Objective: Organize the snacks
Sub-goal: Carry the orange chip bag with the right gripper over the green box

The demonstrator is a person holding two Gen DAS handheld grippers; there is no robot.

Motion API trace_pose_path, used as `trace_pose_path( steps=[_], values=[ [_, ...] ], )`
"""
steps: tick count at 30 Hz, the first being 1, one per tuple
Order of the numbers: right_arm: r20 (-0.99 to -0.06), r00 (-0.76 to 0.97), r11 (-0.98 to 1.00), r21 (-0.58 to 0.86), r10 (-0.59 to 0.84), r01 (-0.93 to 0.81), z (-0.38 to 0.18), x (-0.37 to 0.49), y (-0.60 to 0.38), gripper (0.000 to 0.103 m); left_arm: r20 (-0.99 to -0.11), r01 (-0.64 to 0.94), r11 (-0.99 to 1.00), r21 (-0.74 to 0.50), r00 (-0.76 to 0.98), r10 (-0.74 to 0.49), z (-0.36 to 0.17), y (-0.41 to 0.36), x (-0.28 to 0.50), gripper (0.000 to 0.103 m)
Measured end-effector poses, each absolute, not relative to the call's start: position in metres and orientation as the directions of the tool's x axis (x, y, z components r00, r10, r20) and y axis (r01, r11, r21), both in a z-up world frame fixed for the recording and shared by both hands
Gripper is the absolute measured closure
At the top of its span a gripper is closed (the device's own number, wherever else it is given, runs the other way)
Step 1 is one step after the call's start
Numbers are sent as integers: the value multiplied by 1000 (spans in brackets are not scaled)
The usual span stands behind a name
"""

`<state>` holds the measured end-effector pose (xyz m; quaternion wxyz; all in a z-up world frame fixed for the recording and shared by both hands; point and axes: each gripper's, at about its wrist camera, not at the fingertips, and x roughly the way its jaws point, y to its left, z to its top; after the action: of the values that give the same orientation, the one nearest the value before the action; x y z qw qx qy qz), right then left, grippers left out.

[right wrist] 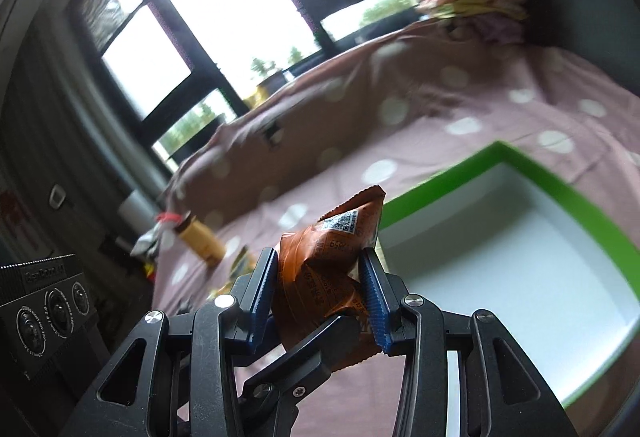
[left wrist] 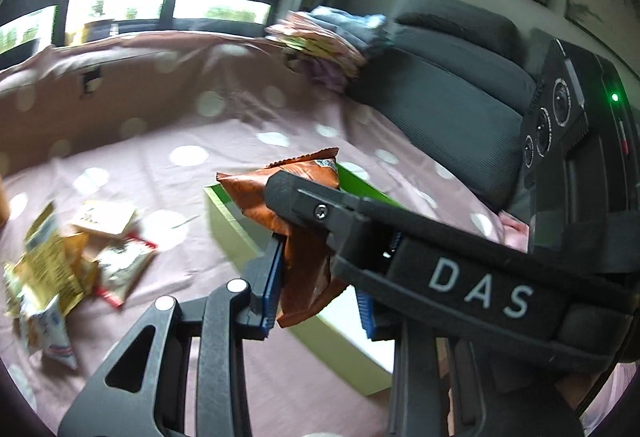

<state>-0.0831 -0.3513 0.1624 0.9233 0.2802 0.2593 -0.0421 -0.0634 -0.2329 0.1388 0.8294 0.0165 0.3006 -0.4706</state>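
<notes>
- Presently, the right gripper (right wrist: 320, 293) is clamped on a crumpled orange-brown foil snack packet (right wrist: 332, 257). Both blue ribbed pads (right wrist: 264, 285) press into its sides, with the jaws narrowed to the width of the packet.
- Left gripper (left wrist: 316, 295): the same packet hangs between its blue pads. The near pad (left wrist: 269, 277) touches the foil. The far pad is partly hidden behind the right gripper's black body, so I cannot tell whether its grip is closed.
- One black finger of each gripper crosses in front of the packet in the other's wrist view.
- The packet is held off the surface. It sits at the corner of a shallow white box with a bright green rim (right wrist: 560, 189), beside its open interior rather than within it.
- The box rests on a pink bed sheet with white dots (left wrist: 180, 177).
- A loose pile of yellow, white and red snack packets (left wrist: 60, 265) lies on the sheet, well apart from the box.
- A stack of folded clothes (left wrist: 332, 37) sits at the far end, next to a dark grey padded cushion (left wrist: 440, 85).
- A yellowish jar with a dark lid (right wrist: 200, 237) lies tilted on the sheet; details are blurred.
</notes>
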Motion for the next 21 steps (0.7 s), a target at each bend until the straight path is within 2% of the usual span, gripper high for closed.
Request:
trace_pose_path(
  steps=[11,21],
  values=[
    [-549,834,768,510,-55,387,145,-108,-406,58,-576,852,445,-277,224,-786,125,-297,-65,72],
    [-597,798,705,529,-87,472,125,-118,-435,58,-615,872,391,-294,141,-776,105,-334,-63,72]
  ],
)
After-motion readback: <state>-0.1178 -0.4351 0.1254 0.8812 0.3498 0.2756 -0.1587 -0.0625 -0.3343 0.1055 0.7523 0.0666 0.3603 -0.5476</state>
